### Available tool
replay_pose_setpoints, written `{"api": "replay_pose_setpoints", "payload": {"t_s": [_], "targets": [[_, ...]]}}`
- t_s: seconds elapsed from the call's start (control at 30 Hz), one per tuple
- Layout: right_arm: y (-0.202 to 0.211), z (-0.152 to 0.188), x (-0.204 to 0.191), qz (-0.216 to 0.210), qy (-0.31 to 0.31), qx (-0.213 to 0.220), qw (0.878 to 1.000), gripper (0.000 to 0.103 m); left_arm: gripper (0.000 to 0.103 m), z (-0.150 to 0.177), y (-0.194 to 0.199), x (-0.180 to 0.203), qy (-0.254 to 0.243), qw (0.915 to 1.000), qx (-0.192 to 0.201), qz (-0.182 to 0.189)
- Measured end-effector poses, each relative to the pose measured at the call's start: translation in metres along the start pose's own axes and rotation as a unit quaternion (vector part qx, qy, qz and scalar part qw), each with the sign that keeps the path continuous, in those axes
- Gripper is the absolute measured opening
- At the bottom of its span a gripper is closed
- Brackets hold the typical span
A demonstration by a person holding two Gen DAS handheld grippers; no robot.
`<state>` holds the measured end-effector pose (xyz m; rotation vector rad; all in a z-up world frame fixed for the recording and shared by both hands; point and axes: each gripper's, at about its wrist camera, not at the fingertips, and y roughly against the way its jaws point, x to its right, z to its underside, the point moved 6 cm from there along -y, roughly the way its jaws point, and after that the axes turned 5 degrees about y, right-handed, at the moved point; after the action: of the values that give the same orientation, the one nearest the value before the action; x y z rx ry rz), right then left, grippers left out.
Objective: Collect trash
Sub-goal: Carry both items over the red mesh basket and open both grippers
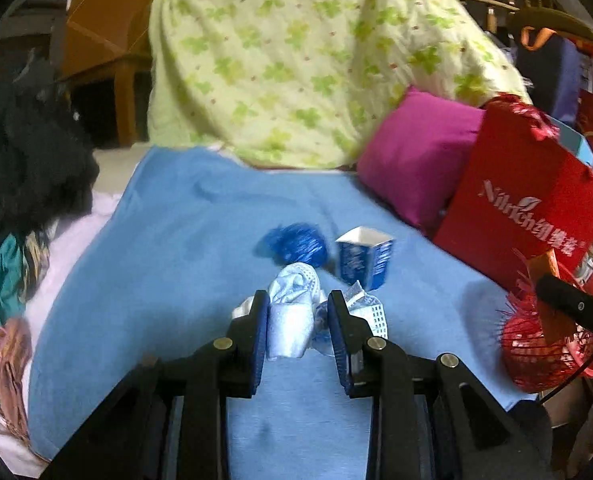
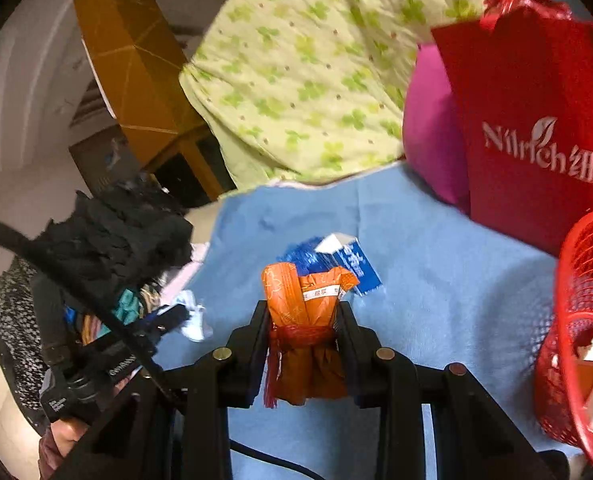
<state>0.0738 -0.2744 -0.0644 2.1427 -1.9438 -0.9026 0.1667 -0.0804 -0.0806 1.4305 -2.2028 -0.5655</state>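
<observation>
My left gripper (image 1: 297, 300) is shut on a crumpled pale blue and white wrapper (image 1: 292, 320), held above the blue sheet (image 1: 176, 240). Beyond it lie a crumpled dark blue foil (image 1: 296, 244) and a small blue and white carton (image 1: 364, 256). My right gripper (image 2: 304, 308) is shut on an orange packet (image 2: 304, 312) with a red fringed band round it. Past the packet the same blue foil (image 2: 300, 258) and carton (image 2: 352, 262) rest on the sheet (image 2: 436, 280). The red mesh basket (image 2: 576, 320) stands at the right; in the left wrist view the basket (image 1: 536, 352) is partly behind the other gripper.
A red paper bag (image 2: 536, 128) and a magenta cushion (image 1: 416, 156) stand at the back right. A green-patterned quilt (image 1: 296, 60) is heaped behind. A pile of dark clothes (image 1: 28, 160) lies at the left. A person's hand and the left gripper show at lower left in the right wrist view.
</observation>
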Motion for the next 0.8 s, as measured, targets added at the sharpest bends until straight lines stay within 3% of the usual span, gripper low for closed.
{"api": "replay_pose_setpoints", "payload": {"t_s": [0.37, 0.8], "targets": [[0.081, -0.013, 0.012, -0.005, -0.008, 0.063, 0.998, 0.034, 0.031, -0.003, 0.043, 0.068, -0.052, 0.9984, 0.023, -0.005], [0.122, -0.014, 0.047, 0.008, -0.039, 0.096, 0.995, 0.034, 0.032, -0.006, 0.062, 0.131, -0.109, 0.9928, 0.051, -0.007]]}}
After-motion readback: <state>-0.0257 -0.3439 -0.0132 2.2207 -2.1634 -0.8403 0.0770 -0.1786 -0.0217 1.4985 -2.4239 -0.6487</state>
